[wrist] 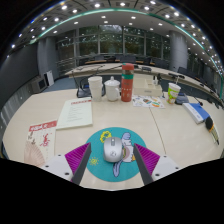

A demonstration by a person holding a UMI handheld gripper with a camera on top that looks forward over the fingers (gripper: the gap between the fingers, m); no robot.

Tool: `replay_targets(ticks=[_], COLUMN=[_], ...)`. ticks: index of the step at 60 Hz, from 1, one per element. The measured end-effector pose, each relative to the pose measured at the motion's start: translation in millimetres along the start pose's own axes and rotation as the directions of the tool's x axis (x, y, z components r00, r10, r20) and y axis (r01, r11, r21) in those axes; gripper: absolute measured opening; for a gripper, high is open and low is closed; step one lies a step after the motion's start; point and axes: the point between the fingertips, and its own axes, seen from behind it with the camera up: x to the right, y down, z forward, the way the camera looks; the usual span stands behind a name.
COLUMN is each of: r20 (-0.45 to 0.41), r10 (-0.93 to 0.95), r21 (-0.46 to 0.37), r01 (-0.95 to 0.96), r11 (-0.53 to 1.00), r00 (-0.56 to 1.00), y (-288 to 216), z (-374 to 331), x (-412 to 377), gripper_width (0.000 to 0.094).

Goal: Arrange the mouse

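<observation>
Roughly, left to right, this was how things lay.
Leaflets [40, 135]: red-and-white printed sheets lay on the pale table [170, 135], left of my fingers.
Booklet [75, 113]: a thin white one lay flat, beyond the leaflets.
Claw [113, 163]: I held it released, fingers spread wide, gripping nothing; magenta pads [77, 155] faced inward.
Mouse [113, 150]: pale grey, it sat on a round teal mat [100, 168] between my fingers, gaps at both sides.
Cups [96, 87]: white ones stood far beyond, beside a tall red-orange bottle [127, 83].
Green cup [173, 93]: it stood further right, near blue-covered books [198, 112].
</observation>
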Motion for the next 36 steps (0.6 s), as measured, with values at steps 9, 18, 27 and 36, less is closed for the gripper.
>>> replay_targets(ticks=[9,18,27,36], r20=[-0.014,-0.026,-0.034,-0.037], r10=[0.011,0.025,0.054,0.058], r21=[0.031,0.075,0.092,0.092], r01=[-0.010,-0.023,-0.051,-0.054], r11=[0.999,0.997,0.994,0.994], r00=[1.000,0.999,0.998,0.998], y=[-10.3,-6.2,16.4,40.1], z=[-84.2,-169.0,-238.6,-286.5], x=[-6.8,-13.0,-18.0,-21.7], gripper_width=[0.0859,0.0859,0.0857,0.0856])
